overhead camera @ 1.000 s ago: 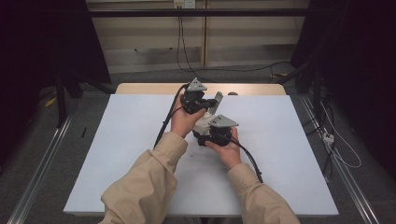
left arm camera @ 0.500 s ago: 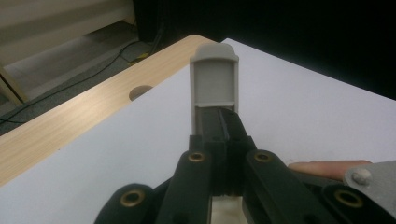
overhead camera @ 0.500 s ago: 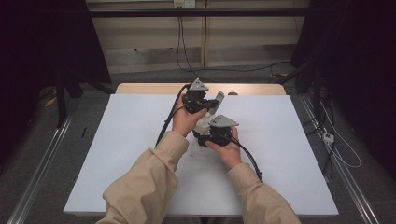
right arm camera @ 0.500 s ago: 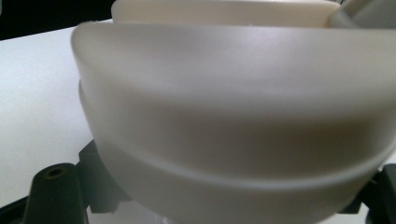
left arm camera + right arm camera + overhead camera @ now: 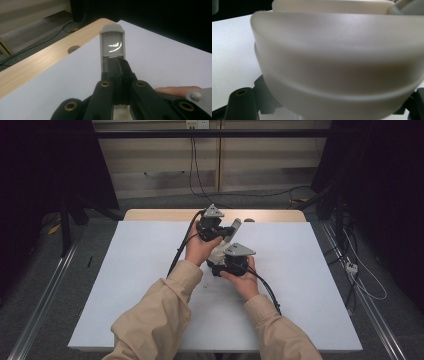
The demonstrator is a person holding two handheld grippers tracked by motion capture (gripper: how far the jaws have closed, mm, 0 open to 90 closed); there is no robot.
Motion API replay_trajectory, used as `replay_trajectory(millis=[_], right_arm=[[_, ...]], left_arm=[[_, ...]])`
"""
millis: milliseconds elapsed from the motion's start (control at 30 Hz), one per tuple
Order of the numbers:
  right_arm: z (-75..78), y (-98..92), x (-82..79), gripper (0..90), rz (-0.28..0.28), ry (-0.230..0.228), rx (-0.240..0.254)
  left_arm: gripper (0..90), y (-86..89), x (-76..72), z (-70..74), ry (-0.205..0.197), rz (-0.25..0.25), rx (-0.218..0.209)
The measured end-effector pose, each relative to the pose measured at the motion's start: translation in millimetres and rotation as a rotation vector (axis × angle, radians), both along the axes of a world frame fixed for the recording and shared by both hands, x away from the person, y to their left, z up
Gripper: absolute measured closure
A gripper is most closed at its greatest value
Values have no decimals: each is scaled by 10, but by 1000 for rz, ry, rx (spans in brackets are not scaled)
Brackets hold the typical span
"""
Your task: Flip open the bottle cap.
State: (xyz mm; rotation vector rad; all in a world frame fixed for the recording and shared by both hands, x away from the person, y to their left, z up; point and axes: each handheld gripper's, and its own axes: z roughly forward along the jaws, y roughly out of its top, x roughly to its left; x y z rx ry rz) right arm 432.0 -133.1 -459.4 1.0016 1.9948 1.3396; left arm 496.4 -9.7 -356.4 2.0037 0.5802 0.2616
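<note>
Nothing has moved since the earlier frame: both hands and both claws sit where they were, close together at the middle of the table's far half. In the high view the left gripper (image 5: 227, 231) is held just short of the wooden strip (image 5: 160, 215) at the table's far edge, and its jaws are clamped tight on a flat grey tab (image 5: 234, 227) that points toward the far right. The left gripper view shows that tab (image 5: 112, 45) as a narrow plastic piece with a rounded end and a clear glossy window, pinched between the 2 black jaws, with 1 fingertip (image 5: 177, 90) of the other hand lying just beside them. The right gripper (image 5: 220, 262) lies nearer the person, just below the left one, and a pale object (image 5: 218, 254) sits between the 2 claws. In the right gripper view this object (image 5: 337, 65) is a white, rounded plastic body with a stepped ridge, pressed right up against the lens, and the jaws are closed on its lower part. The white table cover (image 5: 125, 290) lies open on every side of the hands, wide to the left and right, and the near edge lies well away.
</note>
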Motion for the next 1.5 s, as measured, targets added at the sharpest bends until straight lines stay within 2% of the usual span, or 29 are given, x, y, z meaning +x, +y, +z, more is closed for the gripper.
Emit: replay_trajectory(millis=[267, 600, 667, 1300, 1500], right_arm=[[0, -1, 0, 186, 1, -1, -2], [0, -1, 0, 185, 1, 1, -1], [0, -1, -2, 186, 1, 1, -1], [2, -2, -5, 184, -4, 1, -1], [0, -1, -10, 183, -8, 11, 10]], left_arm=[[900, -20, 8, -23, -11, -5, 13], [900, -37, 33, -74, -4, -14, 11], [900, -38, 39, -81, -2, -16, 19], [899, -33, 37, -113, 27, -22, 7], [850, -18, 28, -99, 40, -16, 4]])
